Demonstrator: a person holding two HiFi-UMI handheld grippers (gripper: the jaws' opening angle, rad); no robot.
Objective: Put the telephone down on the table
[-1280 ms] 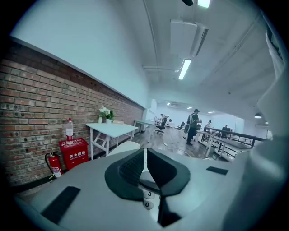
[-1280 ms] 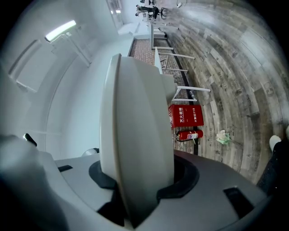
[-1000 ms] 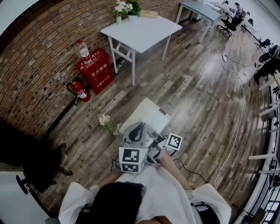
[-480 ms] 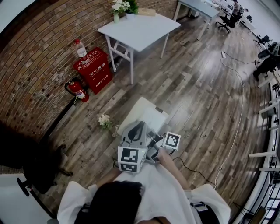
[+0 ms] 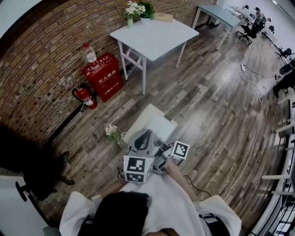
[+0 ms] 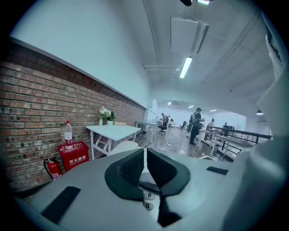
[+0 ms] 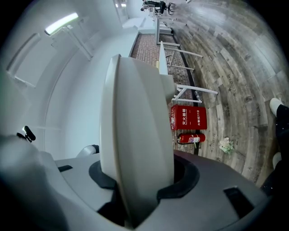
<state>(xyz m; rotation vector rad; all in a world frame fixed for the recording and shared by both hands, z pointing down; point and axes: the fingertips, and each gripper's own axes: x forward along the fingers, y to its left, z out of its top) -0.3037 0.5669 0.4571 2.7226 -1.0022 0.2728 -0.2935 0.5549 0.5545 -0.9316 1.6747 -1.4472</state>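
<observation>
Wood floor all around me, w/ the white surface well off by the brick wall. Telephone is up in the air close in front of me, over the floor, apart from that surface. My right gripper is clamped on its white body, a pad each side; my left gripper is pinched together w/ nothing in it.

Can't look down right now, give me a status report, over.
Left claw, right claw both shut on telephone. Telephone in air, white table well ahead. Flowers and box at table's far edge.
</observation>
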